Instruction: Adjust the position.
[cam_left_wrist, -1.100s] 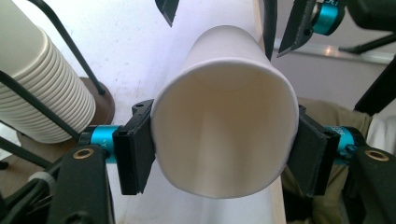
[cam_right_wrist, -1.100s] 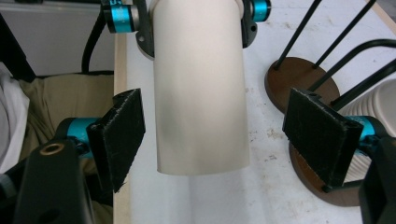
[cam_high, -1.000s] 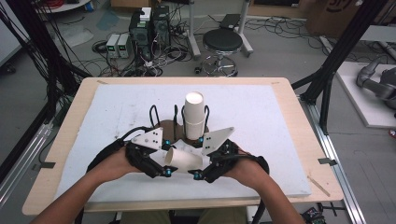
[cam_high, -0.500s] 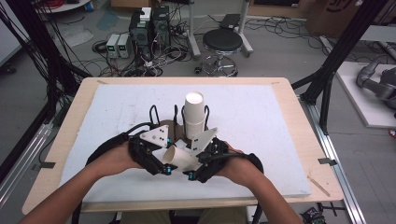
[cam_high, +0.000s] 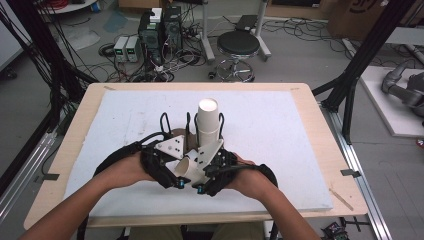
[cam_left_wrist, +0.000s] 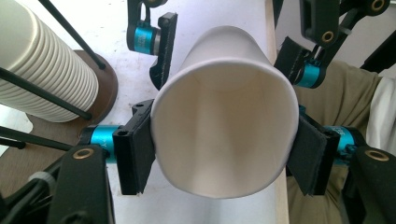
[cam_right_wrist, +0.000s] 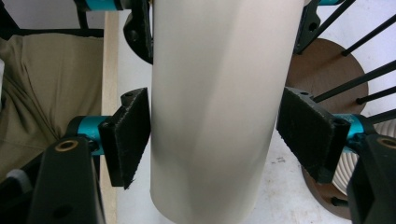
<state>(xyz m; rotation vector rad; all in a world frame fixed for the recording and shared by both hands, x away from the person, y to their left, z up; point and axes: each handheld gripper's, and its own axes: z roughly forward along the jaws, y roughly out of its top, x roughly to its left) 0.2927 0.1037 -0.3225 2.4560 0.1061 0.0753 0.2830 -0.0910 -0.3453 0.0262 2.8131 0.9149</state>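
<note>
Here a single white paper cup (cam_high: 186, 169) lies on its side between the two grippers, just above the near part of the white tabletop (cam_high: 300, 150) and in front of the stack of cups (cam_high: 208, 122) standing in a wire holder on a brown base (cam_left_wrist: 105, 91). The left gripper (cam_left_wrist: 219, 154) holds the cup near its open rim, its jaws pressed against both sides of the wall, which bulges slightly out of round. The right gripper (cam_right_wrist: 212, 135) straddles the cup's body farther down; its jaws stand nearly closed around it, one pad touching and the other with a thin gap, so whether it grips cannot be told. The cup is judged light, thin-walled and easily crushed, with a smooth surface that may slip; the rolled rim is the stiffest place to take hold, and only light pressure is advisable on the body. Open tabletop lies to either side and beyond the holder. The near edge of the tabletop is close beneath the hands, and the holder's black rods (cam_left_wrist: 70, 30) stand just beside the grippers.
</note>
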